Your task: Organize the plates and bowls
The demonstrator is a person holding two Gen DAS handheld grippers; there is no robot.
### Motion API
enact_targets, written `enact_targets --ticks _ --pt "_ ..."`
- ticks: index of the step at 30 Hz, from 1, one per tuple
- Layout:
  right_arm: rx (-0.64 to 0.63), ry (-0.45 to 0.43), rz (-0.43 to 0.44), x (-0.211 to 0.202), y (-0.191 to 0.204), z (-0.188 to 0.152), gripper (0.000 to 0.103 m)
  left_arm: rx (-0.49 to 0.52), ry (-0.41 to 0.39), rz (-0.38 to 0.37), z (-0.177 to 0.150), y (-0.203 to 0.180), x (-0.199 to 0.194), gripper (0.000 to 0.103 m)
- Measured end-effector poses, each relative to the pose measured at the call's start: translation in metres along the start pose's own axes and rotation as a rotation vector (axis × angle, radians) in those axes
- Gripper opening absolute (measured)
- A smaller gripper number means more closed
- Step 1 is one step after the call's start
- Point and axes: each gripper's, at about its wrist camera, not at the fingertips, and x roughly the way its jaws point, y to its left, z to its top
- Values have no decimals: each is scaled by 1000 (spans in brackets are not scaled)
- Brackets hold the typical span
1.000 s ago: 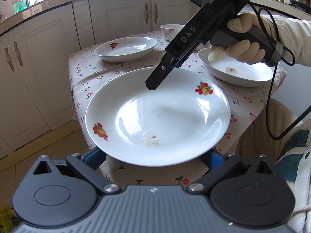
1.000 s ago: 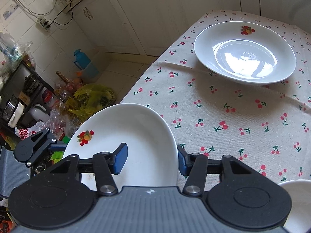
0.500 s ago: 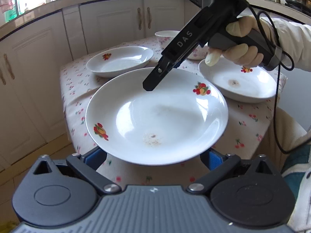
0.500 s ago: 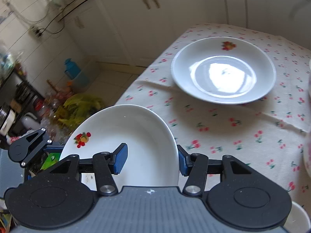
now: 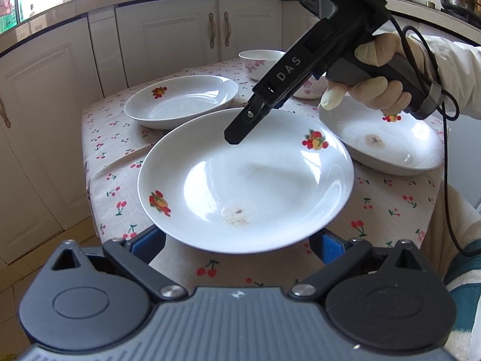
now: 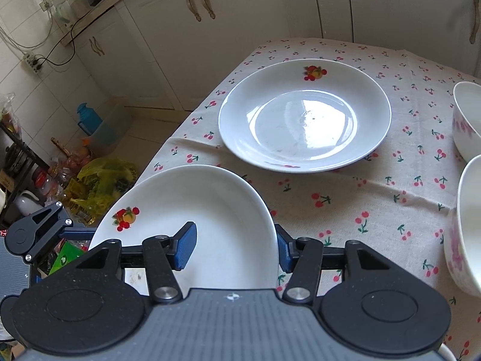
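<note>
holding a white plate with fruit prints (image 5: 246,180) in the air over the near edge of the table, both tools meet on it from opposite sides. the right gripper (image 6: 234,249) is pinched on the plate's rim: one blue pad lies on the inner face of the plate and the other sits just outside the edge, with the rim between them. seen from the left wrist, that same gripper (image 5: 237,135) comes down at a slant onto the plate's far rim, carried by a gloved hand (image 5: 378,90) with a pale sleeve.

the left gripper (image 5: 239,243) has its fingers spread wide. the plate's near rim lies over and between the two blue pads and hides their tips, so i cannot tell whether they press on it or only sit under it. a small brownish stain marks the plate's well, close to this gripper.

ahead of the left gripper and slightly to its left, a second fruit-print plate (image 5: 180,99) rests on the cherry-print tablecloth (image 5: 390,210), apart from the held one. ahead to its right lies a third plate (image 5: 381,138) with a stain in its middle, partly under the gloved hand. a white bowl with pink flowers (image 5: 261,60) stands farther ahead, near the table's far edge. from the right wrist, two such bowls (image 6: 466,114) sit at the right margin. white cabinets (image 5: 180,36) stand beyond the table.
</note>
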Motion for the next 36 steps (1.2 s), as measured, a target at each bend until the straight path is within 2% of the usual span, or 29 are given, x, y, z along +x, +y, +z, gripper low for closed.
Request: enact_targets --ticks 11,13,16,18,23,26,30,36 --pt "9 6 -2 5 -4 1 62 34 4 16 -1 2 2 101" --pt "-1 11 4 5 -2 1 68 35 -2 18 -1 2 2 101" --pt "3 8 25 4 0 1 82 33 -7 27 0 1 0 101" --pt "-10 -7 17 0 4 1 97 28 -15 29 -1 1 -4 101" --pt "-59 -65 13 -23 17 -4 103 -3 -38 42 -1 -5 -19 102" --pt "-89 -106 -17 -41 25 -13 103 -40 -46 74 0 -12 -29 102" --pt "-131 -185 -88 -67 35 -36 103 -65 -43 175 3 -27 -40 102" --pt "-185 -265 -197 -96 46 -79 103 -148 -81 197 5 -53 -56 102"
